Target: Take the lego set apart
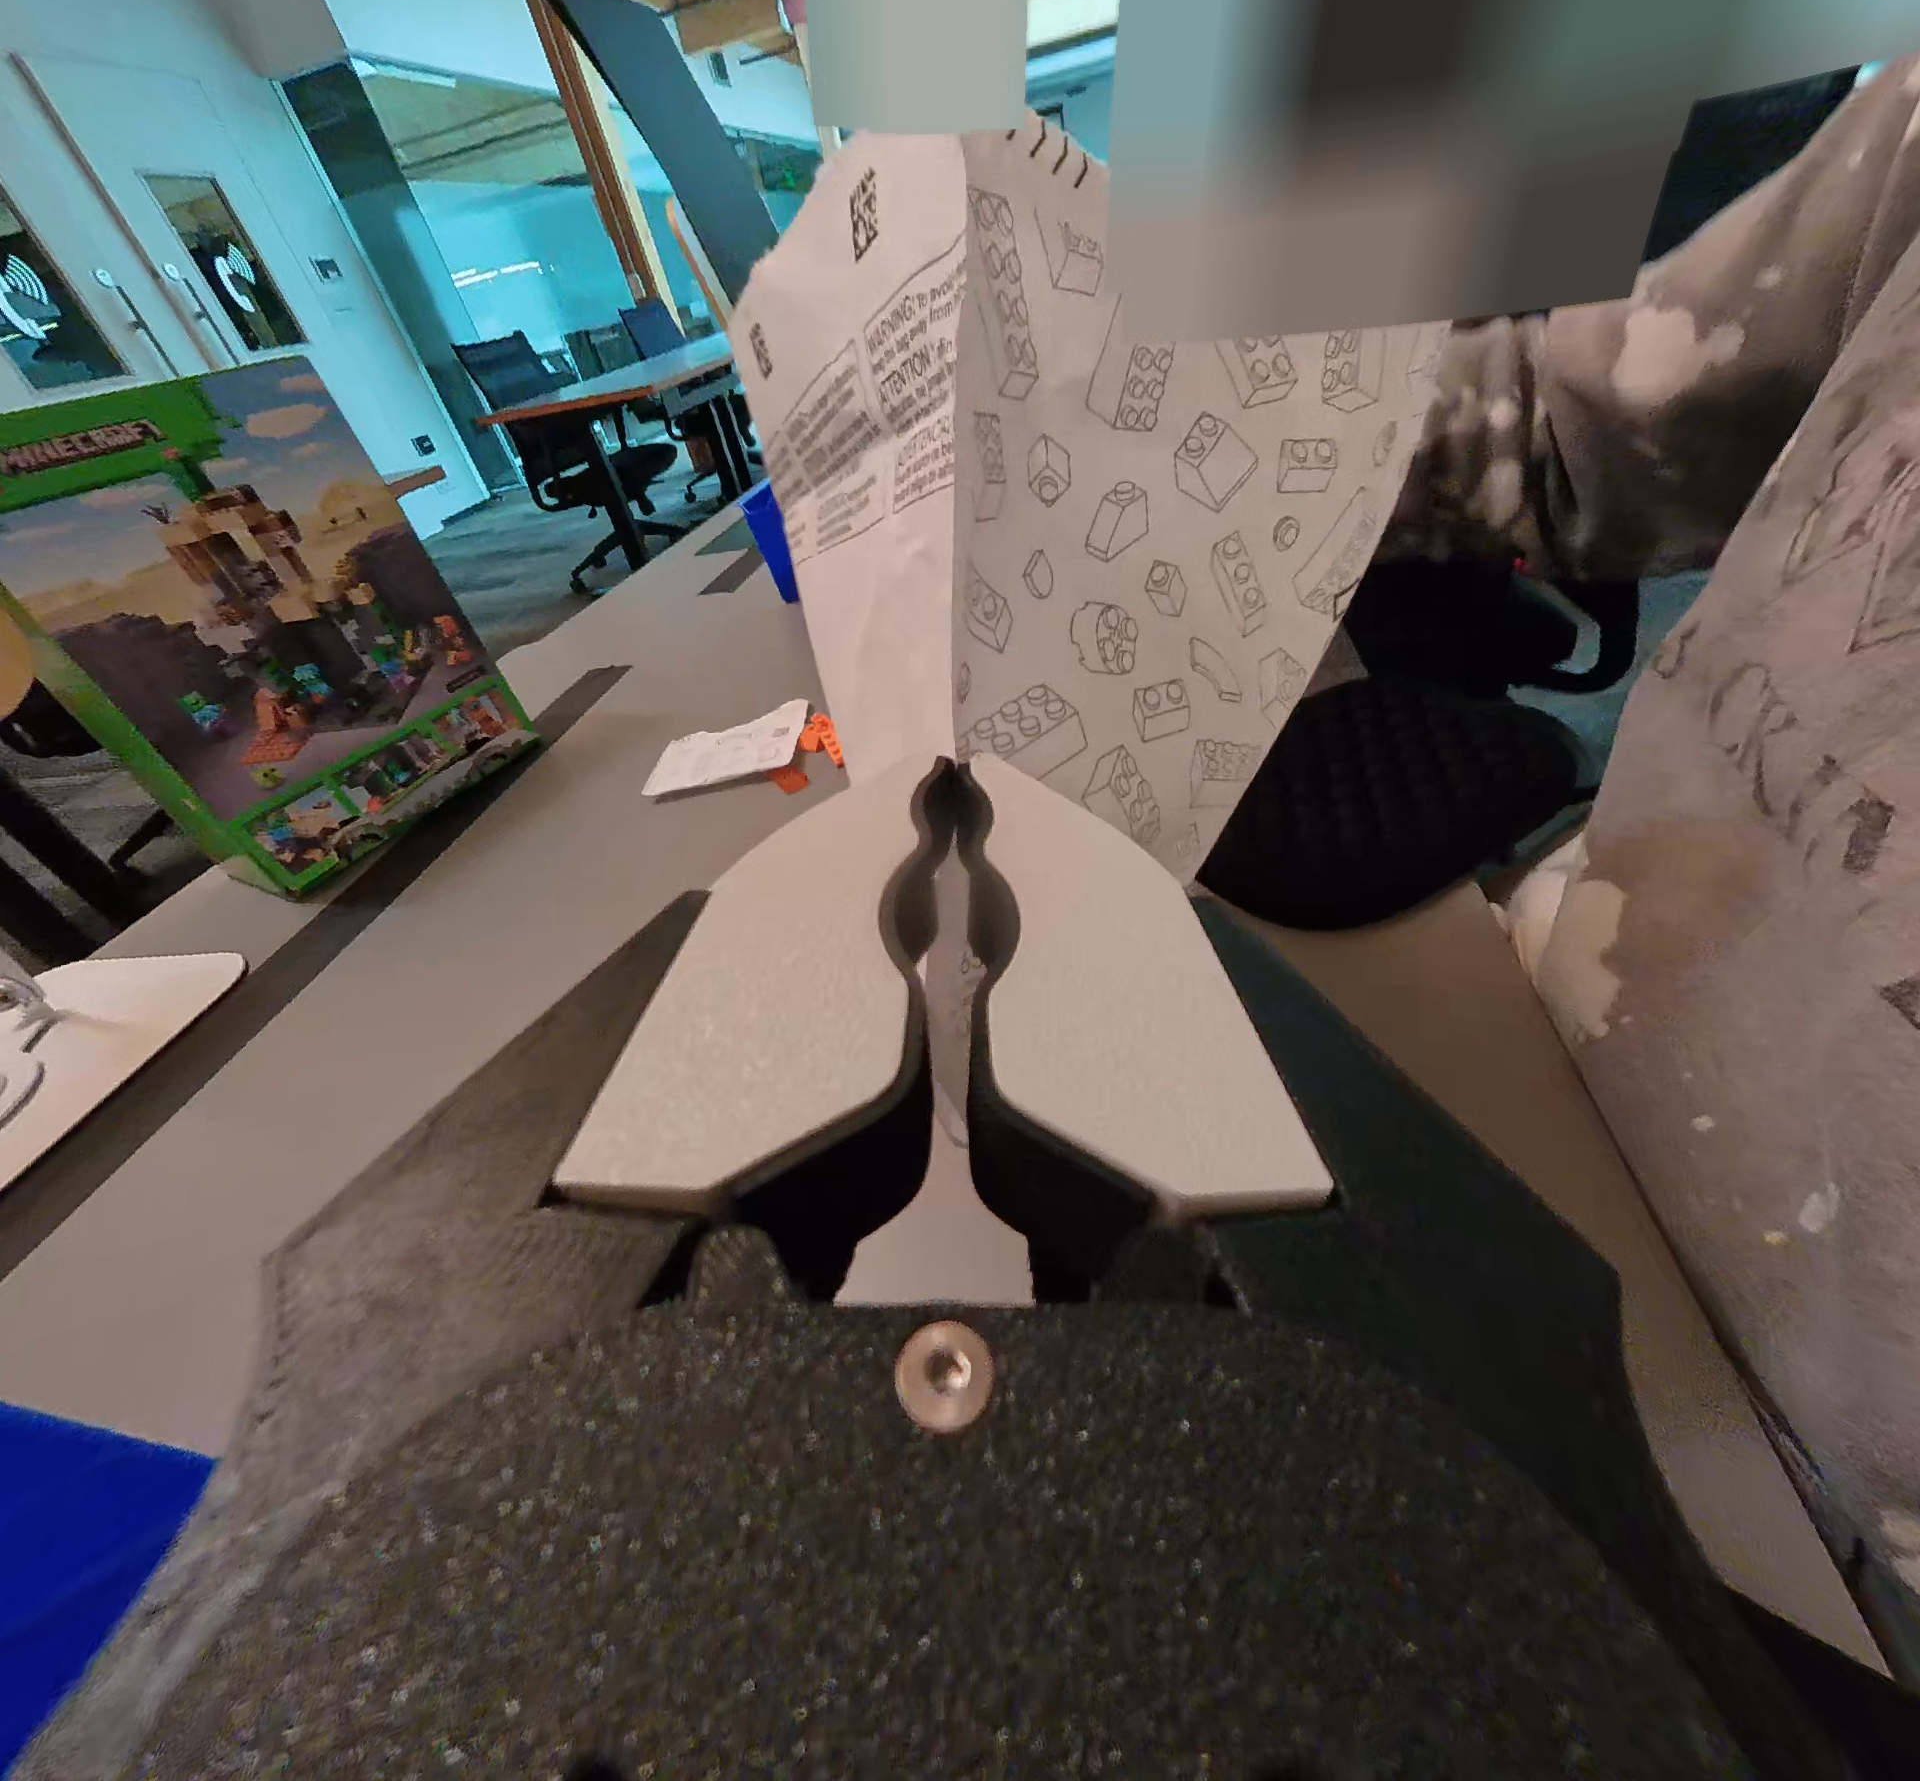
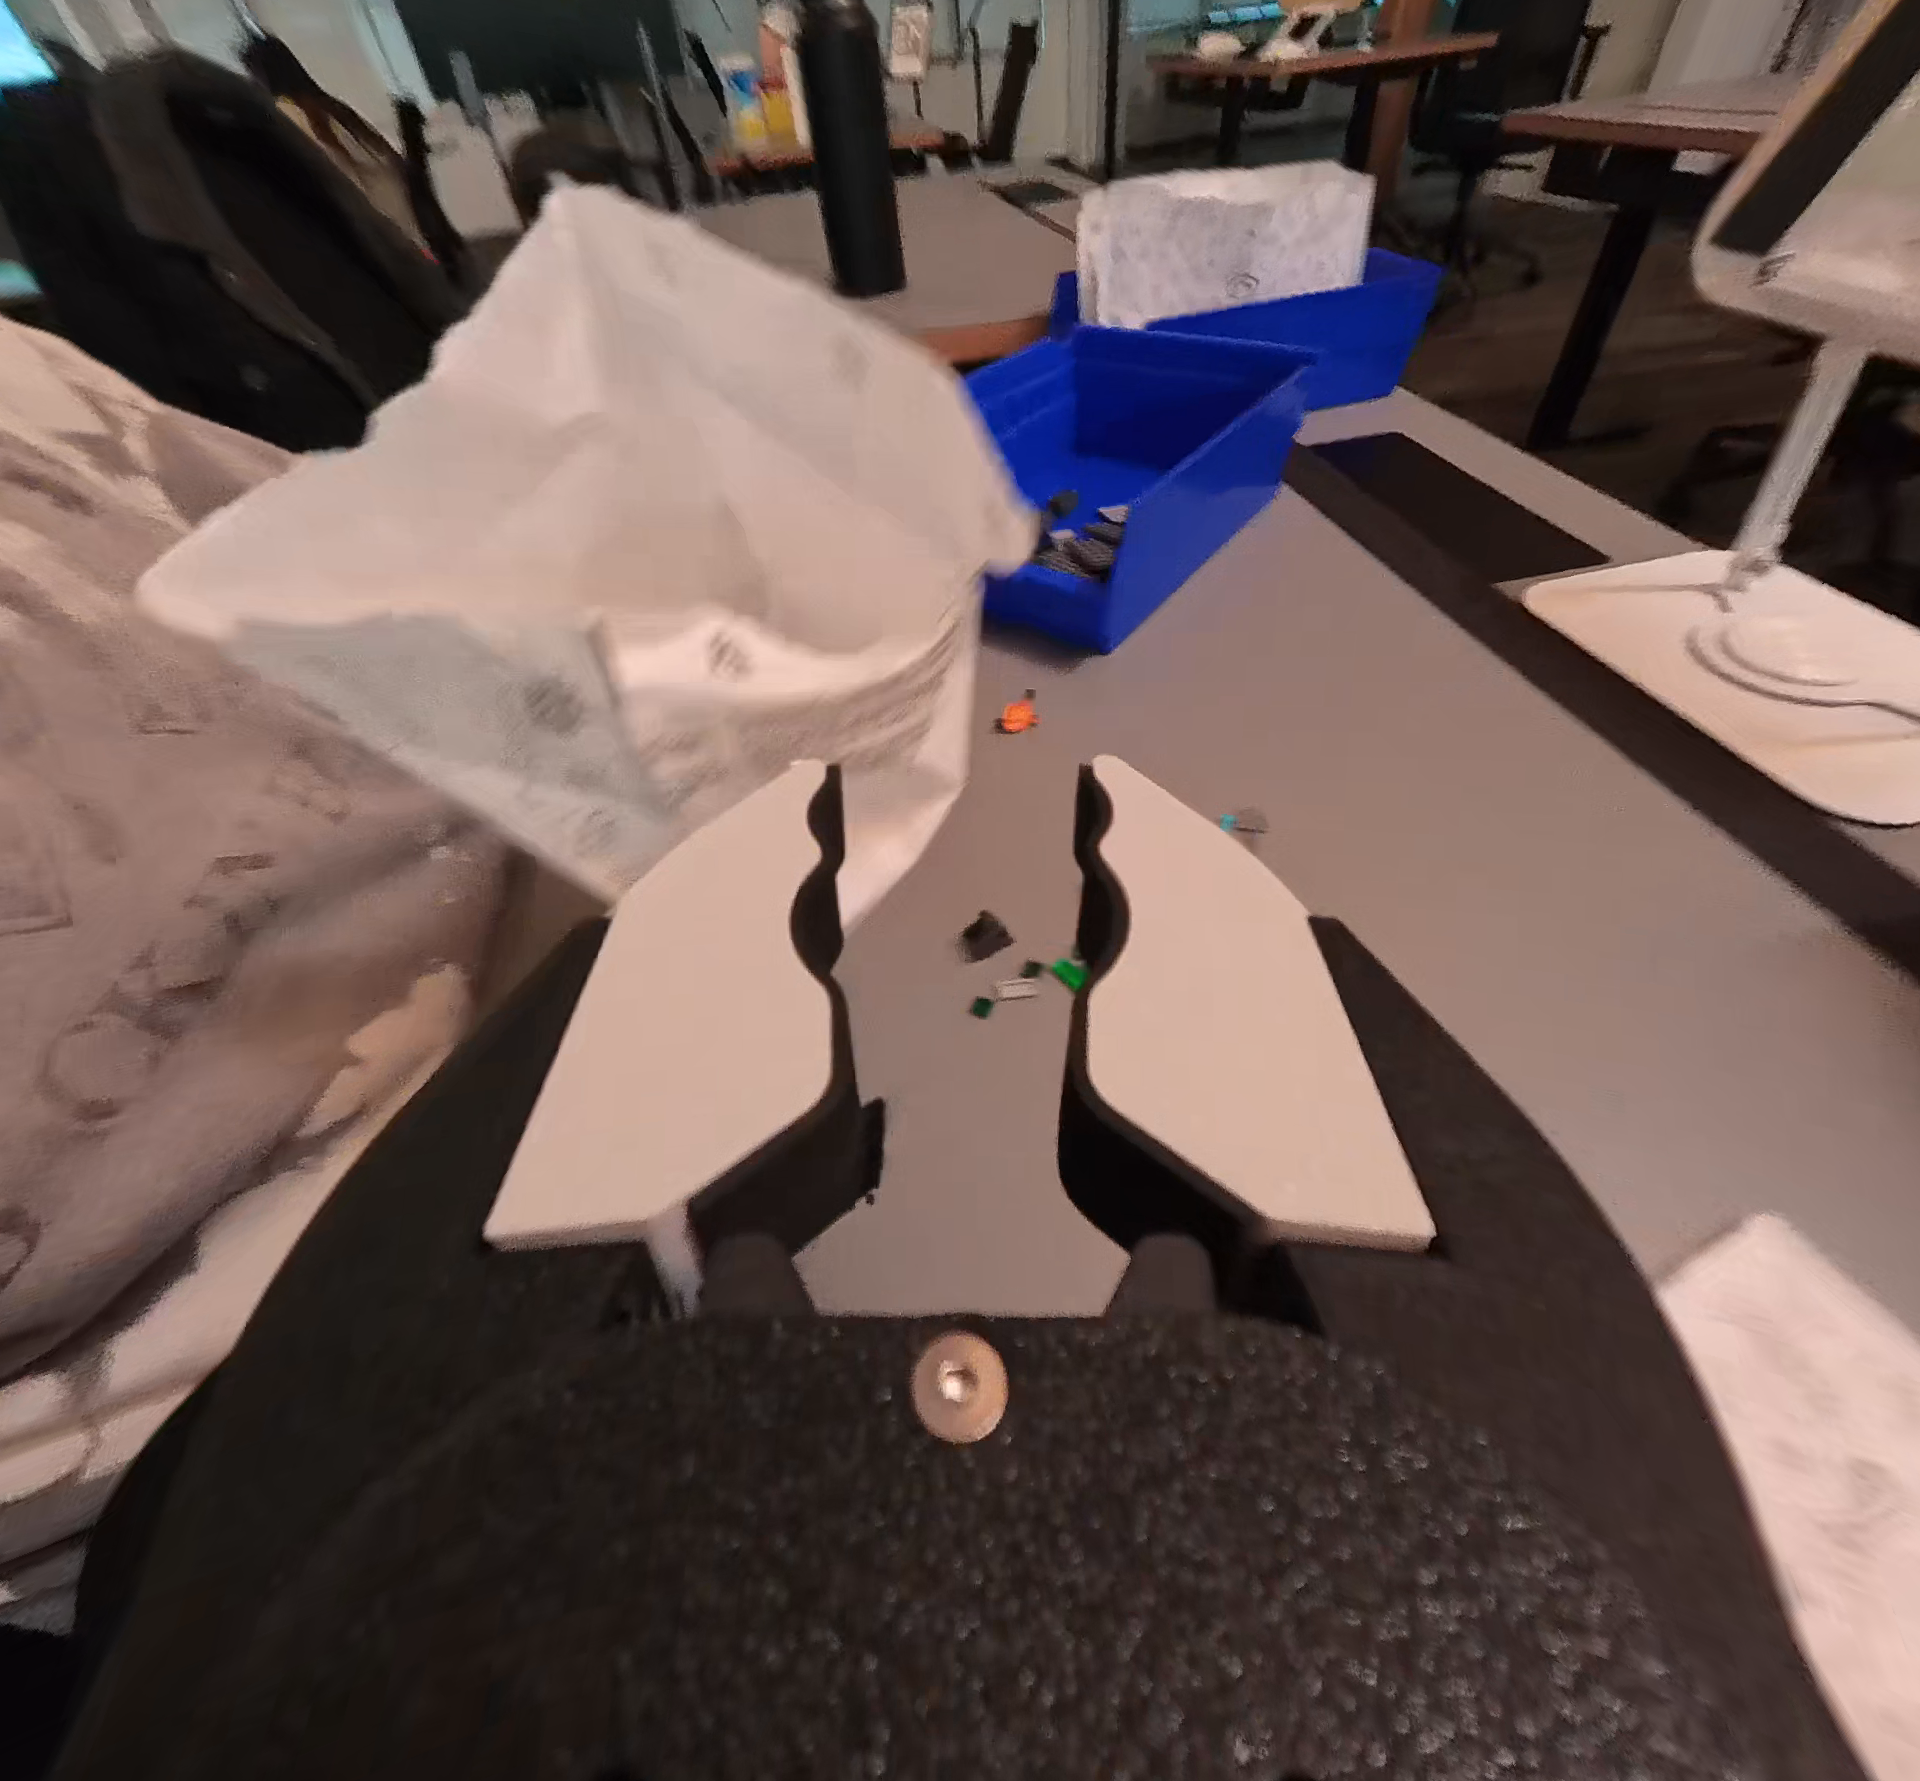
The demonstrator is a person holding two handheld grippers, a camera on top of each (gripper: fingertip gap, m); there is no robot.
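My left gripper [image 1: 954, 781] is shut on the bottom edge of a white paper bag [image 1: 1049, 505] printed with brick outlines, and holds it upright above the grey table [image 1: 468, 952]. The same bag [image 2: 623, 536] shows blurred at the left of the right wrist view, its open mouth tipped toward a blue bin [image 2: 1143, 474] that holds several dark pieces. My right gripper [image 2: 956, 786] is open and empty, low over the table. Small loose pieces [image 2: 1023, 978], dark, green and white, lie between its fingers. An orange piece [image 2: 1018, 715] lies farther off.
A green set box [image 1: 249, 630] stands at the left. A small flat bag with orange pieces [image 1: 743, 749] lies on the table. A second blue bin [image 2: 1309, 318] holds another white bag. A black bottle [image 2: 850, 121] stands behind. A white lamp base [image 2: 1766, 661] sits right. A person's grey sleeve [image 2: 156, 848] is left. Across from one pair of fingers to the other is roughly 20 cm.
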